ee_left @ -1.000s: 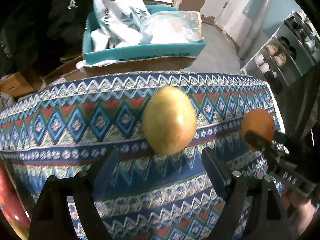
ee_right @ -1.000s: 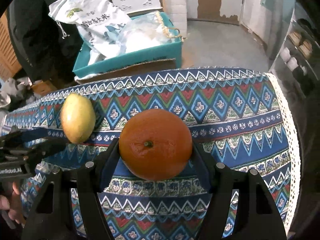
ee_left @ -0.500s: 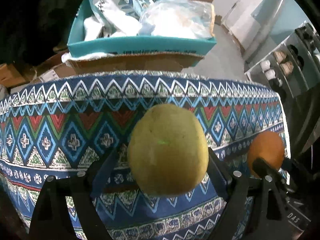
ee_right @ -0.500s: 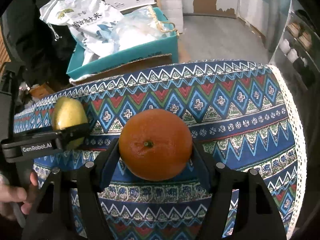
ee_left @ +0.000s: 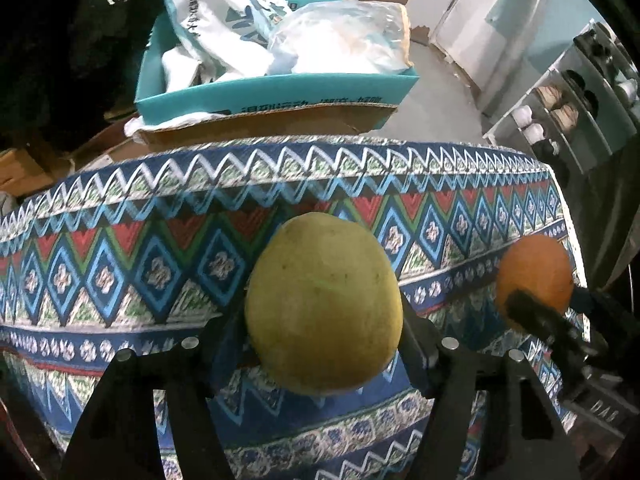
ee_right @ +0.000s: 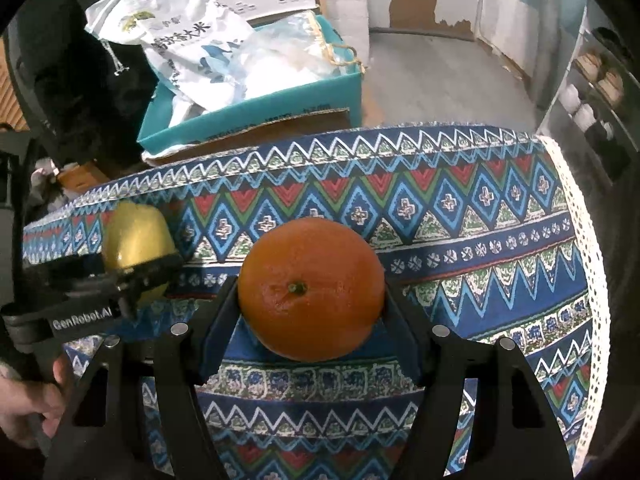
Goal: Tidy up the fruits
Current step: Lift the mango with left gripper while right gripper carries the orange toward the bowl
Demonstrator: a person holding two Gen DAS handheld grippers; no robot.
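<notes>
My left gripper (ee_left: pixel 322 344) is shut on a yellow-green mango (ee_left: pixel 324 300), held over the patterned tablecloth (ee_left: pixel 120 240). The mango also shows in the right wrist view (ee_right: pixel 134 236), at the left, between the left gripper's fingers (ee_right: pixel 140 268). My right gripper (ee_right: pixel 312 320) is shut on an orange (ee_right: pixel 312 288), stem end facing the camera, just above the cloth. The orange also shows in the left wrist view (ee_left: pixel 534 272), at the right, with a right gripper finger (ee_left: pixel 532 316) in front of it.
Behind the table's far edge stands a teal box (ee_right: pixel 256 108) holding a white rice bag (ee_right: pixel 180 36) and a clear plastic bag (ee_left: pixel 340 40). A shelf rack (ee_left: pixel 568 108) stands at the right. The cloth's lace edge (ee_right: pixel 592 280) marks the table's right side.
My left gripper has moved forward around the mango and shut on it. The right gripper has kept hold of the orange and barely moved.
</notes>
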